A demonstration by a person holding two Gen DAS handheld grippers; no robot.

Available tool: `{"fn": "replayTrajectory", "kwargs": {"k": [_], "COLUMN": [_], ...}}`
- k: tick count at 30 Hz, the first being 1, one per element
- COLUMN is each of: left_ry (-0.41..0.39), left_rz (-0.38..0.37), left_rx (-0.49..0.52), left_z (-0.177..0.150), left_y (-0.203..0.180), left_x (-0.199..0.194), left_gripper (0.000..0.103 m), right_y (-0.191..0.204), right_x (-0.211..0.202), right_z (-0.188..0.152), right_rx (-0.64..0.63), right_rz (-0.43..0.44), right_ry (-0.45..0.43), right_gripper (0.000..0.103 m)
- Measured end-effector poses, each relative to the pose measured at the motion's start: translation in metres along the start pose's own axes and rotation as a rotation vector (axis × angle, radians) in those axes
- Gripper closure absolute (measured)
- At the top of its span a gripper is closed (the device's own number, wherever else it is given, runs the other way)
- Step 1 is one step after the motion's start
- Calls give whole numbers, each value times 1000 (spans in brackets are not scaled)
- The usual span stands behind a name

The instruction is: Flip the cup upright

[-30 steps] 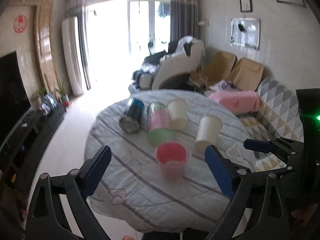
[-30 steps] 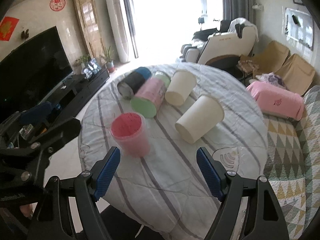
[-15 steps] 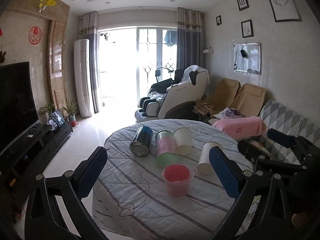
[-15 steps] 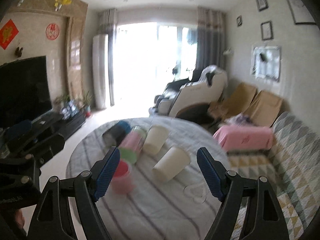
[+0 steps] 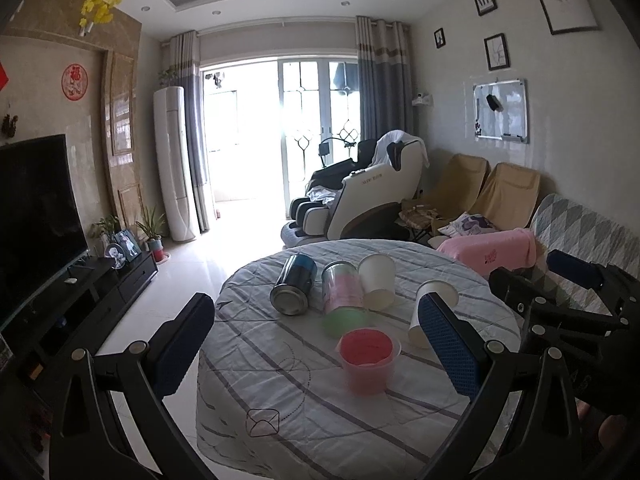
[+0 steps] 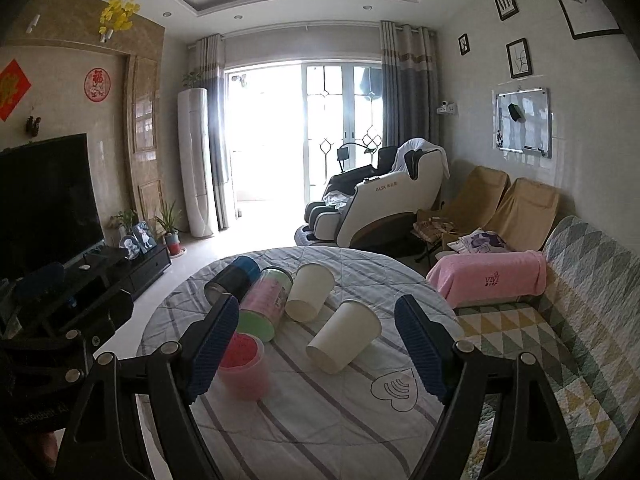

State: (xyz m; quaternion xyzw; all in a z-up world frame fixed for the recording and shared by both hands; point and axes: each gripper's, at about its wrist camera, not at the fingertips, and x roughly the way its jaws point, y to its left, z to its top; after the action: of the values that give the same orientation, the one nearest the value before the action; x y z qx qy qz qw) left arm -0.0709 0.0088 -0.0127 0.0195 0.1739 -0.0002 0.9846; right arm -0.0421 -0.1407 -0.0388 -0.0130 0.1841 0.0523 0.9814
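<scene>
Several cups are on a round table with a striped cloth (image 5: 280,384) (image 6: 320,420). A pink cup (image 5: 370,360) (image 6: 242,364) stands upright at the front. Lying on their sides are a white paper cup (image 5: 430,312) (image 6: 344,336), a second white cup (image 5: 377,280) (image 6: 309,292), a pink-and-green cup (image 5: 344,300) (image 6: 264,300) and a dark blue cup (image 5: 294,284) (image 6: 232,278). My left gripper (image 5: 320,348) is open and empty, held back above the table's near edge. My right gripper (image 6: 316,352) is open and empty, also back from the cups.
A sofa with a patterned cover (image 6: 580,320) and a pink towel (image 6: 488,276) is at the right. A massage chair (image 6: 384,200) stands beyond the table. A TV and black cabinet (image 5: 60,280) are at the left. Tiled floor lies between.
Both grippers have pulled back and tilted up from the table, so the cups look smaller and more of the room shows. The cups have not moved.
</scene>
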Motion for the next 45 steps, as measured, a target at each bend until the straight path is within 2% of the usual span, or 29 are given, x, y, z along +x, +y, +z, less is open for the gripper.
{"fn": "replayTrajectory", "kwargs": {"k": [11,20,45], "left_ry": [6,18,66], "left_rz": [37,17,37], "left_rx": [16,15,-1], "left_z": [-2,-3,-8], "left_y": [-1,-1,8], "left_x": [11,19,40], "left_gripper": [0,0,0], "right_y": [-3,-6,-15], "right_x": [7,16,29], "right_z": [-1,2,-2], "right_rx": [11,16,22], "right_rz": [-9,-11,-23], "right_ry": [4,15,53], "right_gripper": [21,21,21]}}
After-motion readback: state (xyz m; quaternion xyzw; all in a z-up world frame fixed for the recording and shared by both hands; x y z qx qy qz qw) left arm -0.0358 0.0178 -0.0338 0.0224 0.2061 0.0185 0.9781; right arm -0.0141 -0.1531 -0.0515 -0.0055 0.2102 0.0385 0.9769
